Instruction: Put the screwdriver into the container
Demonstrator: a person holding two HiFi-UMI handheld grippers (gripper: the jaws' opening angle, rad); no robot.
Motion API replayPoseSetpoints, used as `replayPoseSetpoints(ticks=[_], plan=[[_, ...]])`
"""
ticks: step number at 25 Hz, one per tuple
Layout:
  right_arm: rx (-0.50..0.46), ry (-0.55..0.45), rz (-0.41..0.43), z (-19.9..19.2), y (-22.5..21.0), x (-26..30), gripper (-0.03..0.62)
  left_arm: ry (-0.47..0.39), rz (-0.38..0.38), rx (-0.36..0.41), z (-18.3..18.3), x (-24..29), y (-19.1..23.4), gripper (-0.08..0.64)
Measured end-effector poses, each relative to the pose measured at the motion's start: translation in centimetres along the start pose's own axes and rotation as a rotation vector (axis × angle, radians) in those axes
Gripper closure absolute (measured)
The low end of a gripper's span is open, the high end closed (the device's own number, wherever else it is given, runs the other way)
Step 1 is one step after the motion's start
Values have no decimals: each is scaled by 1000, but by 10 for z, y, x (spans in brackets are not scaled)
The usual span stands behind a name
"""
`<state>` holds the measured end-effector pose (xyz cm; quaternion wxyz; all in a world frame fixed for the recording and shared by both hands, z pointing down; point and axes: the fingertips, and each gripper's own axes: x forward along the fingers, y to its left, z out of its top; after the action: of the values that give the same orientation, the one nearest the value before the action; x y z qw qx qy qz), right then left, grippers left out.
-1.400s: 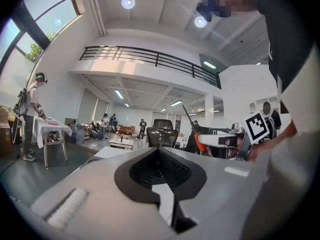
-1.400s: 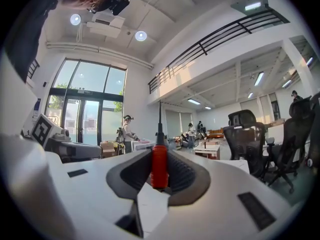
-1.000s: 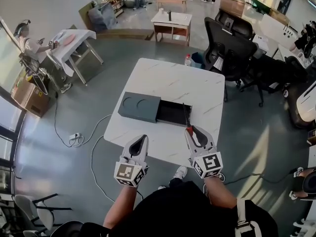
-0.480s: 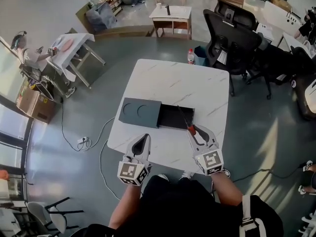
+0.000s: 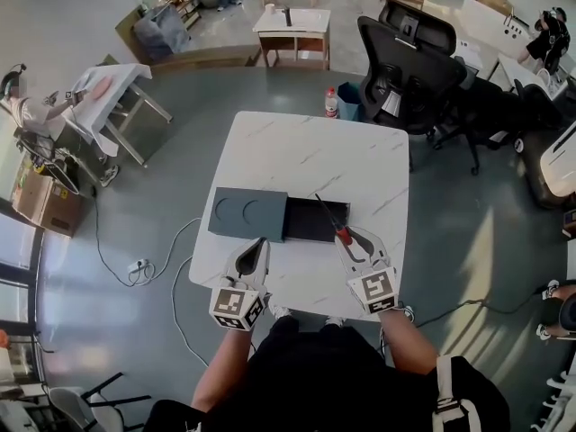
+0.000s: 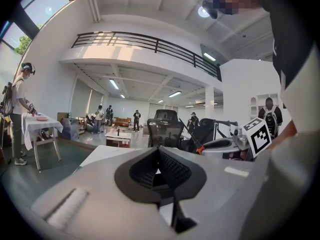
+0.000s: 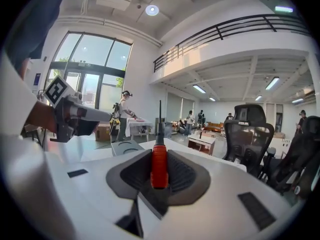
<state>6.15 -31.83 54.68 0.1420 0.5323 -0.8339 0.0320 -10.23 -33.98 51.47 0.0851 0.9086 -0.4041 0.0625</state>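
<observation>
Right gripper view: my right claw [image 7: 159, 153] is clamped on the red handle of the screwdriver [image 7: 159, 165], and the shaft runs straight out at 12 o'clock from the pads.
Head view: the screwdriver's shaft crosses the right end of the container [image 5: 301, 220], slanting toward 11 o'clock.
Container: a dark open tray on the white worktop [image 5: 315, 151], long axis 9 to 3 o'clock; a lid [image 5: 247, 214] with two round recesses adjoins it on the 9 o'clock side.
Key relation: the tray lies at 11 o'clock, just past my right claw's tips. The shaft cuts across the tray's long axis, so I judge it may need swinging toward 9 o'clock to lie flat inside.
Left claw [image 5: 257, 244]: closed and empty, at 6 o'clock of the lid.
Nearer hand: the right.
</observation>
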Motion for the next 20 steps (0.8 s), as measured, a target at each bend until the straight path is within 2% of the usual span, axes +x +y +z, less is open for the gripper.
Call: replayPoseSetpoints(ticks=[11,15,20], plan=[[-108,201,34,-61,-8,47,495,28,-13,-27,-17,7,35,551],[-231,280,68,-76,-11,62,495,35,-9,-33,-22,10,44,551],[-390,394,151,-105,-5,82,495,49,-6,-46,-31,8,53,551]])
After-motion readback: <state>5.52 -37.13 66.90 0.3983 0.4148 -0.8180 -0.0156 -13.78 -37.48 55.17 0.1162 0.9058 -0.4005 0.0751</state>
